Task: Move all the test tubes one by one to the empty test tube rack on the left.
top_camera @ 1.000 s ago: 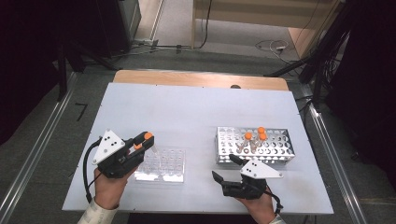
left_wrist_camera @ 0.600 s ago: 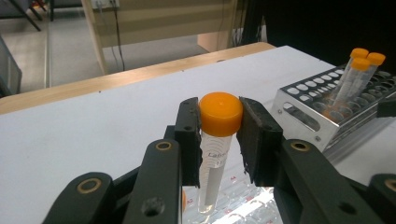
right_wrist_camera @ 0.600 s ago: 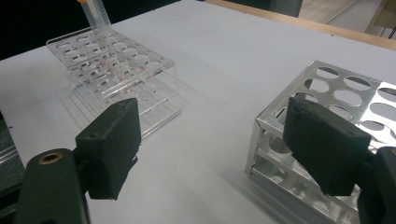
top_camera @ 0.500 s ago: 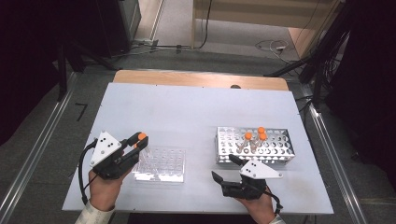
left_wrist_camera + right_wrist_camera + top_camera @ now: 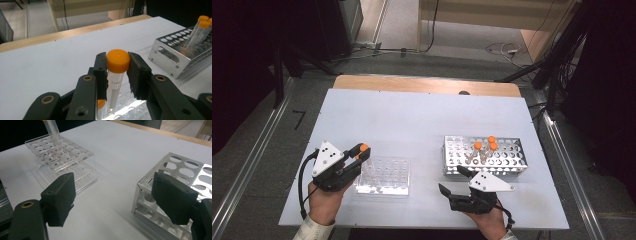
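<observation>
Left gripper (image 5: 117, 72) clamps orange-capped tube (image 5: 117, 65) upright, aligned for seating in clear acrylic rack (image 5: 384, 176); right gripper (image 5: 120, 200) idle, jaws apart

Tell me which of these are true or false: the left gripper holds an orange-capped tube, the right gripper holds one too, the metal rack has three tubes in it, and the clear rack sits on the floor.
1. The left gripper holds an orange-capped tube. True.
2. The right gripper holds a tube too. False: its jaws stand open with nothing between them.
3. The metal rack has three orange-capped tubes standing in it. True.
4. The clear rack sits on the floor. False: it rests on the white table, to the left of the metal rack.
</observation>
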